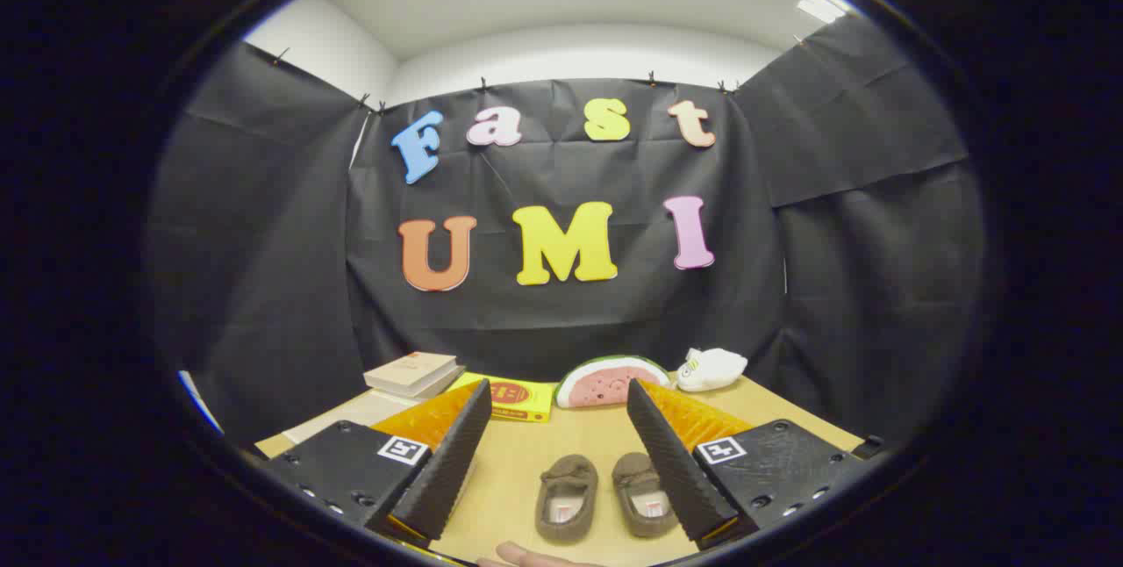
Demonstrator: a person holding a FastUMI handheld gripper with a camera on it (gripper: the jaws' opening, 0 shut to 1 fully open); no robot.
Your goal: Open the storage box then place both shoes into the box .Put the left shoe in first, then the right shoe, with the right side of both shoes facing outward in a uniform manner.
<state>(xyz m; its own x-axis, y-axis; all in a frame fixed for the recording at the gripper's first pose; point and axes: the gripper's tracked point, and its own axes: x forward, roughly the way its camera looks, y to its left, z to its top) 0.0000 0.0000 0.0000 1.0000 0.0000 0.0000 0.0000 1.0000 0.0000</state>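
Two brown slipper-like shoes lie side by side on the wooden table (518, 462), toes pointing away from me. One shoe (568, 486) lies in the gap between my fingers. The other shoe (639, 490) sits to its right, partly covered by my right finger (671, 462). My gripper (558, 387) hangs above the table, open wide with nothing held. The left finger (452, 457) stands well clear of the shoes.
Beyond the fingers, along the table's far edge, stand a stack of books (412, 374), a flat yellow box (511, 396), a watermelon-slice plush (610, 381) and a white plush (711, 368). A person's fingertip (526, 558) shows just before the shoes. A pale flat surface (346, 416) lies left of the books.
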